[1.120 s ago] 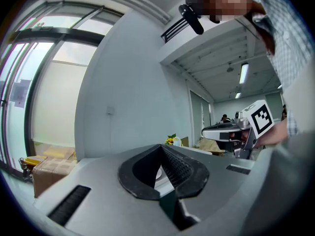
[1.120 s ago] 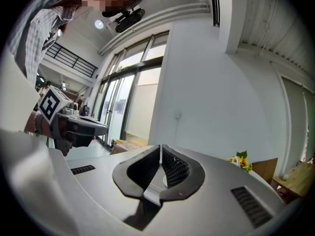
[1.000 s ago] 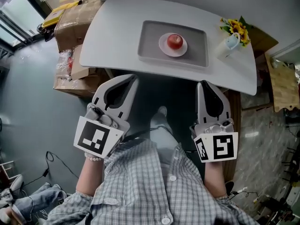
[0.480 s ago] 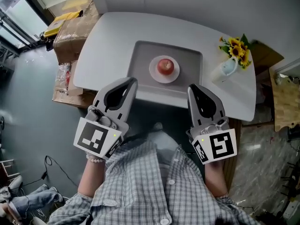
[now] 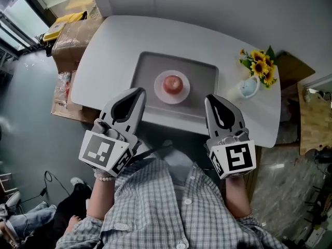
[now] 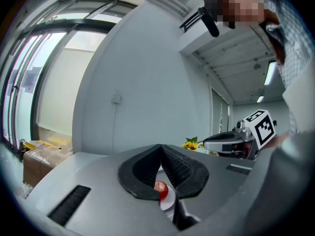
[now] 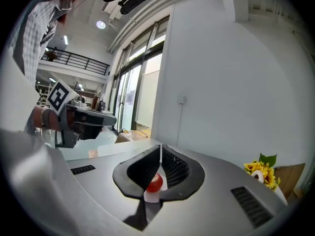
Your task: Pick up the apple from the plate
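The apple [image 5: 173, 83] sits on the white plate [image 5: 160, 92] in a grey tray [image 5: 142, 71] on the bench [image 5: 104, 45]. It lies ahead of and between the left hand-held gripper [image 5: 139, 91] and the right hand-held gripper [image 5: 209, 98], apart from both. Each has its jaws pressed together on nothing.

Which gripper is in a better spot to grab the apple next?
Left, probably, by a hair. The left gripper tip sits slightly nearer the apple on its plate than the right gripper. Both are shut and must open first.
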The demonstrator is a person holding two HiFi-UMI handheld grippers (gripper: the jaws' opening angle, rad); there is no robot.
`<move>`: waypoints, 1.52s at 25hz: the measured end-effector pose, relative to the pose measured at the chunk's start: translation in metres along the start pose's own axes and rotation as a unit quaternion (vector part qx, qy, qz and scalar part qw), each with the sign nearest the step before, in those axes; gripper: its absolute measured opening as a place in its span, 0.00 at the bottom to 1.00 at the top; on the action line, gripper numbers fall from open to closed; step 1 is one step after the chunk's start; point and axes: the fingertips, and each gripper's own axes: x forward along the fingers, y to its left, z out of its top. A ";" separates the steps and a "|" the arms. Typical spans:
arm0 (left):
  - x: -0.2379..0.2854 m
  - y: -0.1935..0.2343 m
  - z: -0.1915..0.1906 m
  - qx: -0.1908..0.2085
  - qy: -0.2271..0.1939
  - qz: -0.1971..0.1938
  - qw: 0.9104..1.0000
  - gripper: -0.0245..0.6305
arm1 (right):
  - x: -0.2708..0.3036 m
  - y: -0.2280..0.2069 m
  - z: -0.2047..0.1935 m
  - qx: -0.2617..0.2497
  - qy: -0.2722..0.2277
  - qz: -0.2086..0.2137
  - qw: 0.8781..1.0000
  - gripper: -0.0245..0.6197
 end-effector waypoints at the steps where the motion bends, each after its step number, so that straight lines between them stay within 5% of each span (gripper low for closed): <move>1: 0.003 0.001 -0.005 -0.003 0.009 0.004 1.000 0.05 | 0.003 -0.004 -0.006 0.005 0.008 -0.002 1.000 0.08; 10: 0.023 0.037 -0.047 -0.039 0.086 0.048 0.994 0.05 | 0.036 -0.020 -0.055 0.041 0.087 -0.009 0.995 0.08; 16: 0.047 0.053 -0.085 -0.081 0.150 0.029 0.985 0.05 | 0.059 -0.025 -0.087 0.063 0.140 -0.015 0.988 0.08; 23: 0.075 0.062 -0.142 -0.090 0.259 0.004 0.962 0.06 | 0.084 -0.023 -0.130 0.095 0.201 -0.010 0.975 0.08; 34: 0.100 0.066 -0.205 -0.150 0.340 -0.017 0.928 0.06 | 0.110 -0.022 -0.197 0.209 0.294 0.006 0.933 0.09; 38: 0.106 0.069 -0.220 -0.192 0.359 -0.012 0.913 0.18 | 0.115 -0.018 -0.210 0.223 0.319 0.013 0.921 0.14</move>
